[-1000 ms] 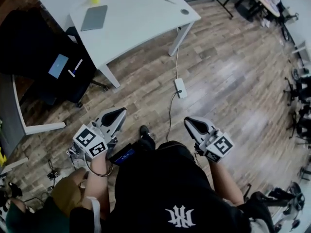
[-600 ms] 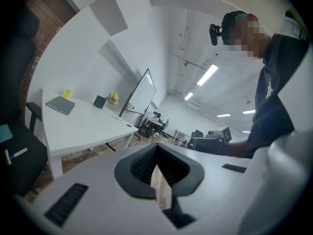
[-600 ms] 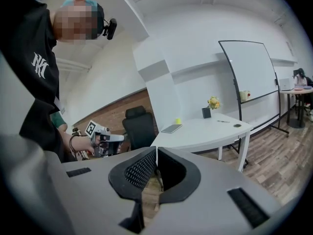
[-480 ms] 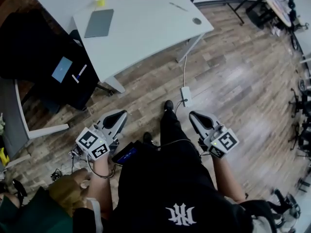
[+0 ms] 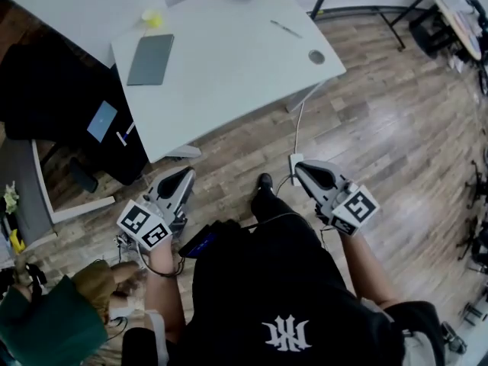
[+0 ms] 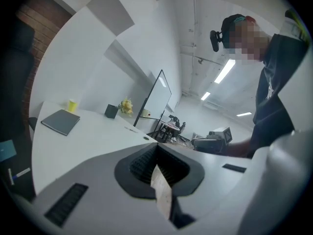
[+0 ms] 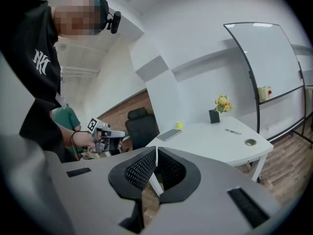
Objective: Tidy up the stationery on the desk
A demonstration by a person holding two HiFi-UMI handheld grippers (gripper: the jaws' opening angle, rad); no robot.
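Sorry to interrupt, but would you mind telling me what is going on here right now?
A person stands just short of the white desk, holding a left gripper and a right gripper, both shut and empty. The tidying has not yet begun: the grey notebook, the pen and a small yellow item lie on the desk untouched.

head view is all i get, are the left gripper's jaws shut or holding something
Observer: In its own view the left gripper has its jaws together with nothing between them.
Operator: and the right one
Observer: The right gripper is the same, jaws together and empty.
Operator: what's behind the desk, i only see black legs
Observer: A whiteboard stands past the far end of the desk, beyond the dark holder.
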